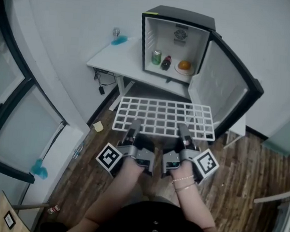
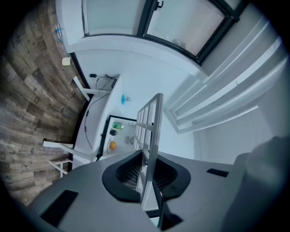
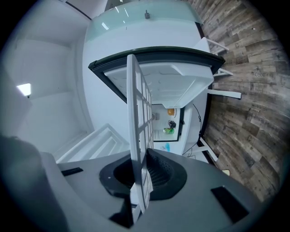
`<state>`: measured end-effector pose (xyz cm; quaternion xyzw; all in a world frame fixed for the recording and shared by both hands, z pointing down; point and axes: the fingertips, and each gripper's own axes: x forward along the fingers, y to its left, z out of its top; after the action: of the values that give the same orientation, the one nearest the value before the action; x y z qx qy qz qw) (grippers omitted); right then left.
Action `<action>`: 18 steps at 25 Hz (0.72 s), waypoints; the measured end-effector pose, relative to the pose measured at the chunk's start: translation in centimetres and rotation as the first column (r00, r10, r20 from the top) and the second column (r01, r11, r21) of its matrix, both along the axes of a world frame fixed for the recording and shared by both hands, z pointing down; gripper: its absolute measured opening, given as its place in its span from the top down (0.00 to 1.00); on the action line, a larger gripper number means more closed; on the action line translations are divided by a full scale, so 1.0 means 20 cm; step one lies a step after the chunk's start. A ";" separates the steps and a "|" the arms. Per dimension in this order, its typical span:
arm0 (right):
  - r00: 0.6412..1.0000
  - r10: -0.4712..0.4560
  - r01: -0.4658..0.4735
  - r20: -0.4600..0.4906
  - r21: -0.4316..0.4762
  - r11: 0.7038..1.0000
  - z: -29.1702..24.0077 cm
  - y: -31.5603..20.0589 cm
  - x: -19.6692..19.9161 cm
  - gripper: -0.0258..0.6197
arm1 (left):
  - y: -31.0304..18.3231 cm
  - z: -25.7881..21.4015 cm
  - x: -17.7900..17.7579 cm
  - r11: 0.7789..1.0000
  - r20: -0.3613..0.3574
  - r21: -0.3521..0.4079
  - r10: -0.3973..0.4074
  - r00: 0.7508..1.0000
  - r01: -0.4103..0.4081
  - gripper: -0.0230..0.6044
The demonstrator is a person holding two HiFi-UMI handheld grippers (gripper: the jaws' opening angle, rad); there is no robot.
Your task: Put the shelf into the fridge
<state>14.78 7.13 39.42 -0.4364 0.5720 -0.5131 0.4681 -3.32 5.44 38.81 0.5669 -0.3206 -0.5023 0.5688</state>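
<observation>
A white wire grid shelf (image 1: 165,117) is held flat in the air in front of the mini fridge (image 1: 175,45). My left gripper (image 1: 134,128) is shut on its near edge at the left, my right gripper (image 1: 184,131) on the near edge at the right. In the left gripper view the shelf (image 2: 152,131) runs edge-on between the black pads (image 2: 124,174). The right gripper view shows the shelf (image 3: 136,136) the same way, clamped in the pads (image 3: 161,176). The fridge door (image 1: 223,89) stands wide open to the right. Inside sit a green can (image 1: 156,57), a dark bottle (image 1: 165,63) and an orange (image 1: 184,66).
The fridge stands on a white table (image 1: 117,60) against the wall, with a small blue object (image 1: 118,39) on it. Cables (image 1: 100,81) hang below the table. A dark-framed glass door (image 1: 18,122) is at the left. A white chair (image 1: 283,211) stands at the right on the wood floor.
</observation>
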 end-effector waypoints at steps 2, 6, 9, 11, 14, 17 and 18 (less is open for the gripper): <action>1.000 0.010 -0.010 -0.001 -0.008 1.000 0.02 -0.02 0.01 0.91 | -0.03 0.01 0.01 1.000 0.002 -0.006 0.011 1.000 -0.011 0.91; 0.999 0.031 -0.032 -0.004 -0.014 0.999 0.04 -0.09 0.03 0.91 | -0.12 0.04 0.03 0.999 -0.004 -0.019 0.030 1.000 -0.030 0.91; 0.999 0.053 -0.053 -0.004 -0.023 0.998 0.05 -0.14 0.04 0.91 | -0.19 0.06 0.04 0.998 -0.004 -0.028 0.047 0.999 -0.047 0.91; 0.998 0.063 -0.063 -0.004 -0.031 0.998 0.07 -0.19 0.05 0.91 | -0.25 0.06 0.05 0.998 0.002 -0.033 0.058 0.998 -0.058 0.91; 0.998 0.071 -0.071 -0.001 -0.030 0.997 0.07 -0.28 0.03 0.91 | -0.35 0.06 0.04 0.997 0.000 -0.033 0.065 0.998 -0.065 0.91; 0.997 0.078 -0.078 -0.003 -0.022 0.997 0.06 -0.39 0.02 0.91 | -0.46 0.06 0.03 0.997 -0.014 -0.033 0.071 0.997 -0.072 0.91; 0.997 0.082 -0.082 -0.004 -0.020 0.996 0.06 -0.43 0.03 0.91 | -0.50 0.06 0.03 0.997 -0.016 -0.032 0.075 0.997 -0.075 0.91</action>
<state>15.29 -1.39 40.61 -0.4649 0.5491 -0.4986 0.4834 -2.65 -4.59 40.05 0.5653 -0.3033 -0.4794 0.5988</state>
